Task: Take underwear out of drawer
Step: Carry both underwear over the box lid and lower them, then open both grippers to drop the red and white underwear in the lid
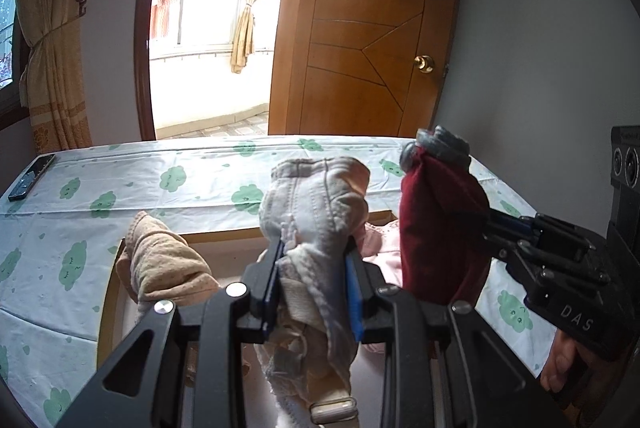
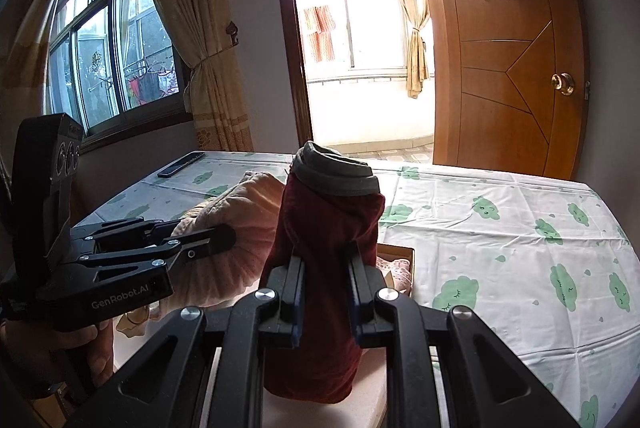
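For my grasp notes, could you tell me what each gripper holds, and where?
The left gripper pinches the pale underwear mid-bundle; the right gripper pinches the dark red underwear around its middle.

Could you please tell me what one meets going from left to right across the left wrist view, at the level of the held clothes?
Dark phone → tan garment → pale underwear in the left gripper → dark red underwear → right gripper.
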Motion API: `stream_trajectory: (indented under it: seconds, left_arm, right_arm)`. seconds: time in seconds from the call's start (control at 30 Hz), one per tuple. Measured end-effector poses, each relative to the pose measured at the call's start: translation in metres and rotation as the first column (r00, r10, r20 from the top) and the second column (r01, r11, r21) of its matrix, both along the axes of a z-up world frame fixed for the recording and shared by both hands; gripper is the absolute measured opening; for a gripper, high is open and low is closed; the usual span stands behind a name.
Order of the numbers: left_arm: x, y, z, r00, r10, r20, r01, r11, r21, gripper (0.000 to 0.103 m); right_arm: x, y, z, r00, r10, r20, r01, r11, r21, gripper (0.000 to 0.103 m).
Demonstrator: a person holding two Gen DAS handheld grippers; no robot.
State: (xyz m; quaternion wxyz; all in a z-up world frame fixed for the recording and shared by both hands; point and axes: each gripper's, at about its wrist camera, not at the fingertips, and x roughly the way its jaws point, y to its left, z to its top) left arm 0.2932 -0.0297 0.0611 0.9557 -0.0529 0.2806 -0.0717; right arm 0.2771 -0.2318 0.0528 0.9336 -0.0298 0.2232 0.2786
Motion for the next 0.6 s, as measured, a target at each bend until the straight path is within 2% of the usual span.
stream_trajectory:
  seconds: [0.07, 0.4, 0.6]
  left_arm:
    - [0.005, 0.002, -0.002, 1.0, 0.008, -0.01, -0.008, 1.0, -0.003, 0.026]
    - [0.03, 0.018, -0.015, 0.994, 0.058, -0.095, -0.068, 0.992, -0.108, 0.026]
    - [0.04, 0.02, -0.019, 0.99, 0.07, -0.119, -0.082, 0.991, -0.102, 0.026]
  right_arm:
    - [0.003, 0.004, -0.004, 1.0, -0.007, -0.003, 0.007, 1.0, -0.024, 0.019]
    - [0.02, 0.019, -0.007, 0.998, -0.036, -0.047, 0.032, 0.996, -0.078, 0.019]
    - [0.022, 0.031, -0.012, 0.998, -0.045, -0.041, 0.04, 0.99, -0.134, 0.02]
